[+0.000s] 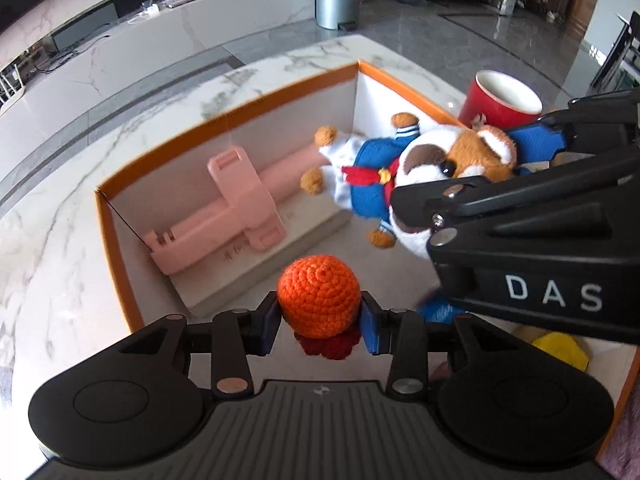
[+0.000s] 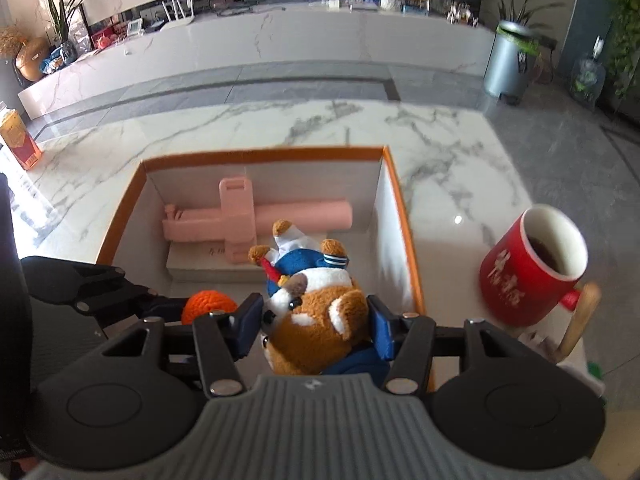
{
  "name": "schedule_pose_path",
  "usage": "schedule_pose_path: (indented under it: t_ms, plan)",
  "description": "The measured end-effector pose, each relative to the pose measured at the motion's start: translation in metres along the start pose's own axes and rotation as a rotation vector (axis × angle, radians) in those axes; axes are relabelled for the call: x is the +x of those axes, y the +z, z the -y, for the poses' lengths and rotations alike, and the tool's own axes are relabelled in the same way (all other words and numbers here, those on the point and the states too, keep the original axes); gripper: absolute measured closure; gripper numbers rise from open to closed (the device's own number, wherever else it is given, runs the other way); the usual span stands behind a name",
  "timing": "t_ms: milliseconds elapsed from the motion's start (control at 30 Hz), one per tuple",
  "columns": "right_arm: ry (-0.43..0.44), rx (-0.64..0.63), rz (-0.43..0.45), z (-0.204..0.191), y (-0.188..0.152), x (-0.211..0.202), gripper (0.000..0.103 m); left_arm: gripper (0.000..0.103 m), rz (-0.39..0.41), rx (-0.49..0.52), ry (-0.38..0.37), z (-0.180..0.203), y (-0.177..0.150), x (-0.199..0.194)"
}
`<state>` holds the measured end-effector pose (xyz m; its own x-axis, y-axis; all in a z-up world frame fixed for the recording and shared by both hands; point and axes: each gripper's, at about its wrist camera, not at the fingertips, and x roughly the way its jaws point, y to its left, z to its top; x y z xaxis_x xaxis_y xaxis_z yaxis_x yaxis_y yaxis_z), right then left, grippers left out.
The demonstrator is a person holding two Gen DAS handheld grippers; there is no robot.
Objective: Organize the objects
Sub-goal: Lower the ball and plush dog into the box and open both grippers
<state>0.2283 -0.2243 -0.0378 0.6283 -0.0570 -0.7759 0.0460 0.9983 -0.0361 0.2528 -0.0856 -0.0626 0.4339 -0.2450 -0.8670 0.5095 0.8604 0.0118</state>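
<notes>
My left gripper [image 1: 320,320] is shut on an orange crocheted ball [image 1: 319,295] with a dark red part below, held over the open orange-rimmed box [image 1: 240,114]. My right gripper [image 2: 316,324] is shut on the head of a plush dog in a blue sailor suit [image 2: 316,312], held over the right side of the box [image 2: 264,154]. The dog [image 1: 420,168] and the right gripper [image 1: 516,176] show in the left wrist view, the ball [image 2: 208,306] in the right wrist view. A pink selfie stick [image 1: 236,208] lies on a white book in the box.
A red mug [image 2: 532,268] with dark liquid stands on the marble table [image 2: 460,152] right of the box, also in the left wrist view [image 1: 500,100]. A yellow object [image 1: 560,350] and a blue one lie under the right gripper. An orange carton [image 2: 20,144] stands far left.
</notes>
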Motion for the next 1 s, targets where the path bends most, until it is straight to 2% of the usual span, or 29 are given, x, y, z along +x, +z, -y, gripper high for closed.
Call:
schedule_pose_path:
  t_ms: [67,167,300,433,733,800,1000]
  plan:
    - [-0.004,-0.033,-0.007,-0.002,0.003,0.001,0.046,0.056,-0.010,0.009,0.009,0.001,0.002,0.000]
    - [0.073,0.009,-0.099,0.002,0.001,0.017,0.046,0.056,-0.033,0.037,0.040,0.004,0.001,0.004]
    - [0.108,0.037,-0.172,0.003,-0.008,0.035,0.046,0.056,-0.065,0.096,0.055,0.009,-0.007,0.010]
    - [0.103,0.019,-0.184,0.001,-0.009,0.038,0.045,0.056,-0.083,0.134,0.060,0.015,-0.008,0.016]
    - [0.105,0.016,-0.194,0.002,-0.010,0.037,0.043,0.056,-0.097,0.128,0.057,0.013,-0.009,0.018]
    - [0.107,0.024,-0.183,0.003,-0.010,0.035,0.034,0.055,-0.099,0.127,0.052,0.013,-0.010,0.018]
    - [0.103,0.032,-0.148,0.007,-0.009,0.028,0.029,0.054,-0.105,0.137,0.045,0.013,-0.010,0.018]
